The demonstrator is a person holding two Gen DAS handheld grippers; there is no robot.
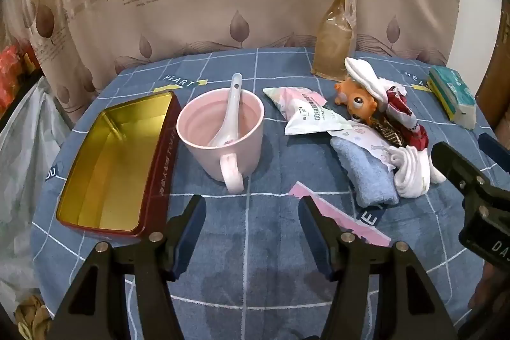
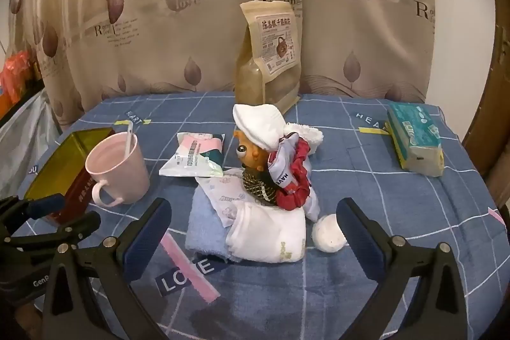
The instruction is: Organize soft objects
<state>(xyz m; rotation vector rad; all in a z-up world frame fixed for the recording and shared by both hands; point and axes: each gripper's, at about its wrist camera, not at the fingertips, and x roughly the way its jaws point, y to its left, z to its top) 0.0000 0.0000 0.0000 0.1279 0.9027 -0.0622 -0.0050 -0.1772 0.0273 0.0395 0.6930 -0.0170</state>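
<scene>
Though heaped together right of the mug [image 1: 223, 133], all soft and light: blue towel [image 2: 207, 231] folded at the near left of the pile, white sock [image 2: 271, 238] lapped over its right edge, red scrunchie [image 2: 295, 180] looped higher up against an orange doll [image 2: 251, 152], another white sock [image 2: 258, 125] draped on the doll's head. Likely to sag and drag neighbours along when lifted; no risk of breakage, some risk of snagging the printed sheet [image 2: 223, 196] tucked under the sock. Best taken by a thick fold, near edge of the towel or bunched cuff of the sock, pinched deep so cloth does not slip out. Open tin [image 1: 118, 161] left of the mug, probably the destination.

Left fingers [image 1: 251, 209] spread, hovering above the tabletop [image 1: 261, 244] in front of the mug, holding nothing, touching nothing. Right fingers [image 2: 255, 219] spread as wide as possible, framing towel and sock from the near side, not yet touching either, nothing held.
</scene>
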